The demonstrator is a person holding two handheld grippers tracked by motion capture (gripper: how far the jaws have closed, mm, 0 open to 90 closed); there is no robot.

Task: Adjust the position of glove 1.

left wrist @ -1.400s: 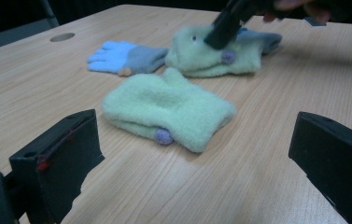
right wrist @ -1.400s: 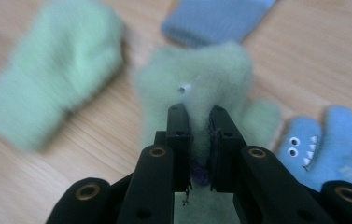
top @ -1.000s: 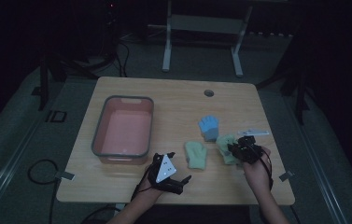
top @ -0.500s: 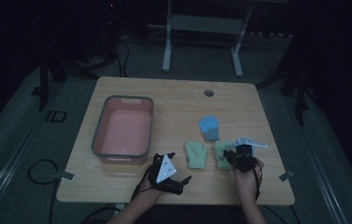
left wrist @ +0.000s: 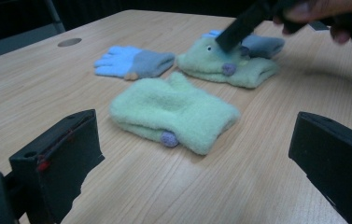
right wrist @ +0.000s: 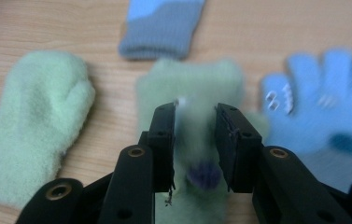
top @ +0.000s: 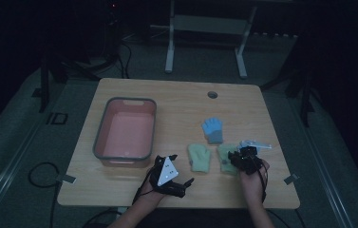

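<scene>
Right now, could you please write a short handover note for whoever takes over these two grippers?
Right gripper: jaws just opened a little, straddling the right green mitten; grip not certain.
Left gripper: open, holding nothing, resting near the table's front edge.
Things: left green mitten and two blue gloves, one behind the mittens, one beside the right gripper, all on the table.
Done: nothing lies in the pink bin.
Left: probably moving the gloves into it.

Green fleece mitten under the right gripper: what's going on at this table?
A person works two hand-held grippers over a wooden table. The right gripper is down on the right-hand green fleece mitten, its jaws just opening and straddling the fabric. The left gripper sits open near the other green fleece mitten. Two blue knit gloves lie nearby; the pink plastic bin is empty.
</scene>
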